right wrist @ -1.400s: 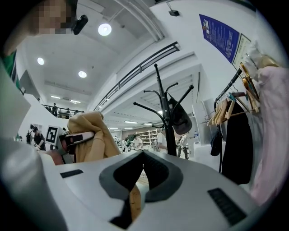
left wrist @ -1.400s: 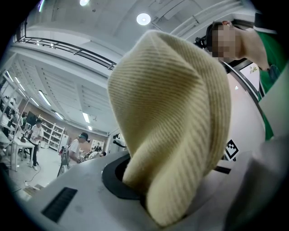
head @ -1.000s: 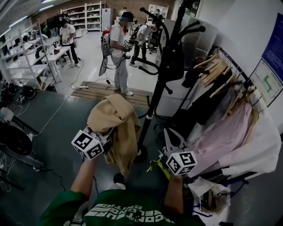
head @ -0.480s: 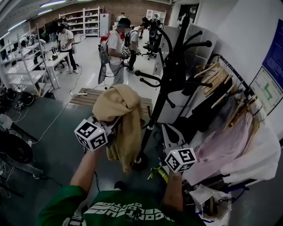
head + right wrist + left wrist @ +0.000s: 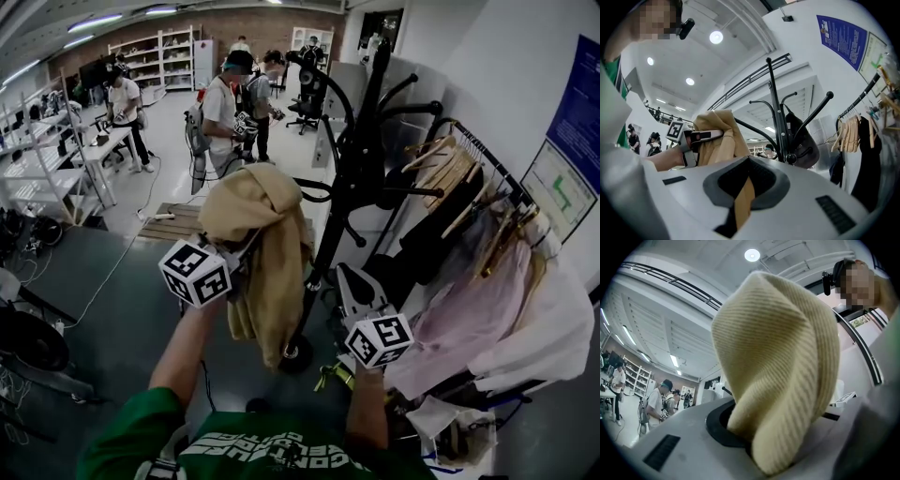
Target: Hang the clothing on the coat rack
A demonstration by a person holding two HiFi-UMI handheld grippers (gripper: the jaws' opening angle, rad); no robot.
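Note:
A tan knit garment point(image 5: 267, 253) hangs bunched from my left gripper point(image 5: 242, 251), held up just left of the black coat rack's pole point(image 5: 349, 187). In the left gripper view the fabric point(image 5: 778, 357) rises out from between the jaws, and the gripper point(image 5: 754, 446) is shut on it. My right gripper point(image 5: 345, 274) points upward, low beside the pole and apart from the garment. Its jaws stand together in the right gripper view point(image 5: 740, 206), with only a thin tan sliver in the slit. That view also shows the garment point(image 5: 717, 136) and the rack point(image 5: 776, 112) with its curved hooks.
A dark bag point(image 5: 801, 145) hangs on the rack. A clothes rail point(image 5: 487, 159) at the right carries wooden hangers, a pink garment point(image 5: 469, 300) and a white one point(image 5: 553, 319). Several people point(image 5: 220, 112) stand farther back by tables and shelves.
My left gripper has lifted the tan garment higher and carried it closer to the coat rack. The right gripper has stayed low near the pole.

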